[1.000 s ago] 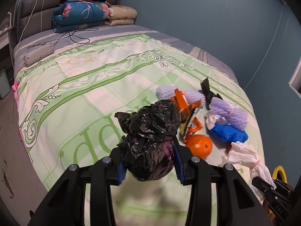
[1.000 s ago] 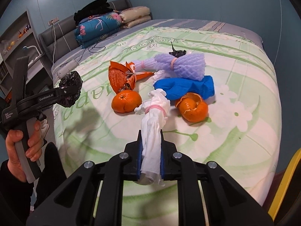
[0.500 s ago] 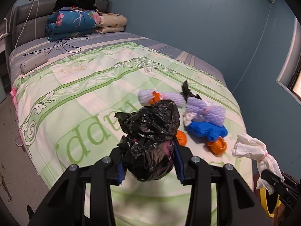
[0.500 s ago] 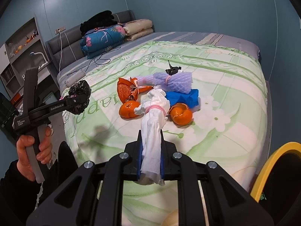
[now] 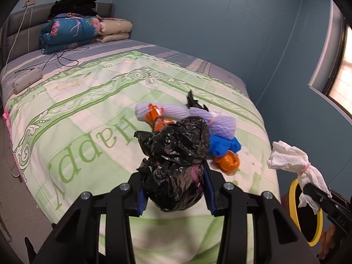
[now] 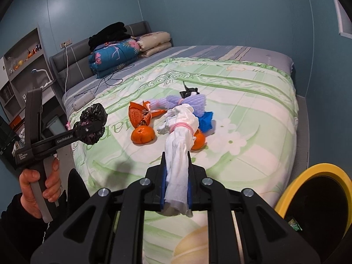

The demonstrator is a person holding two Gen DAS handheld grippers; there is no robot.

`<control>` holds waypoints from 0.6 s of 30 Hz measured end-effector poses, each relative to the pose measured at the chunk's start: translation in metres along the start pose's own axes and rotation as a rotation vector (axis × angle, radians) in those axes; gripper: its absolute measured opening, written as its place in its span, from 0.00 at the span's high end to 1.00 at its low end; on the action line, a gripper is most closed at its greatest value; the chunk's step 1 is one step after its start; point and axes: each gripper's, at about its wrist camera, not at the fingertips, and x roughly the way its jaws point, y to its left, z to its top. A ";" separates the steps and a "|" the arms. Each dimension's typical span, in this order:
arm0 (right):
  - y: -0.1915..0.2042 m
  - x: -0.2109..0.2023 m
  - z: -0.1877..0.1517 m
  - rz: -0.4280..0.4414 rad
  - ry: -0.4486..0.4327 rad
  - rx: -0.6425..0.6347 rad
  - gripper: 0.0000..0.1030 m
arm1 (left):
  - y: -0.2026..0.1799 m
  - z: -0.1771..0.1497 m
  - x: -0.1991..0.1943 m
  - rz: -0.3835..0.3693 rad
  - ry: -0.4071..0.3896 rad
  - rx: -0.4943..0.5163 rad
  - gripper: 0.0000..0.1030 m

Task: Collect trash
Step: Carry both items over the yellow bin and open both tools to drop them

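left wrist view showed my left gripper point(image 5: 173, 189) clenched on a crumpled black plastic bag point(image 5: 176, 165), its blue pads pressed into both sides of the wad. just beyond the bag, on the green bedspread point(image 5: 88, 110), lay the rest of the trash: a purple foam net point(image 5: 220, 123), an orange wrapper point(image 5: 157, 117), a blue scrap point(image 5: 224, 146) and a bit of orange peel point(image 5: 228, 162). off to the right, my right gripper point(image 6: 176, 182) was grasping a white tissue bundle point(image 6: 179, 154) tied with a pink band, held clear of the bed. in the right wrist view a whole orange point(image 6: 143, 134) sat ahead and left of that bundle, and a yellow-rimmed bin point(image 6: 316, 195) stood low to its right, beside the bed.
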 end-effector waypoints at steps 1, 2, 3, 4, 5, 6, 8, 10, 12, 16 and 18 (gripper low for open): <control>-0.002 -0.003 0.000 -0.004 -0.004 0.002 0.87 | -0.003 0.000 -0.001 -0.005 0.000 0.004 0.63; -0.003 -0.005 0.000 -0.008 -0.007 0.004 0.87 | -0.007 -0.001 -0.002 -0.012 -0.001 0.009 0.63; -0.007 -0.009 0.001 -0.013 -0.013 0.009 0.87 | -0.011 -0.001 -0.003 -0.019 -0.003 0.015 0.63; -0.009 -0.012 0.001 -0.017 -0.017 0.013 0.87 | -0.015 -0.001 -0.005 -0.024 -0.005 0.022 0.63; -0.012 -0.015 0.001 -0.025 -0.024 0.017 0.87 | -0.019 -0.001 -0.006 -0.028 -0.007 0.028 0.63; -0.014 -0.017 0.001 -0.030 -0.028 0.018 0.87 | -0.022 -0.001 -0.007 -0.032 -0.009 0.031 0.63; -0.019 -0.024 0.001 -0.040 -0.038 0.025 0.87 | -0.030 -0.001 -0.009 -0.055 -0.006 0.037 0.63; -0.022 -0.031 0.001 -0.051 -0.050 0.032 0.87 | -0.037 -0.001 -0.010 -0.074 0.000 0.042 0.63; -0.026 -0.039 0.001 -0.060 -0.062 0.040 0.87 | -0.044 -0.001 -0.012 -0.089 0.001 0.051 0.63; -0.035 -0.050 0.001 -0.079 -0.082 0.051 0.87 | -0.057 -0.003 -0.015 -0.125 -0.004 0.055 0.63; -0.040 -0.056 0.001 -0.092 -0.091 0.058 0.87 | -0.066 -0.004 -0.017 -0.147 -0.005 0.062 0.63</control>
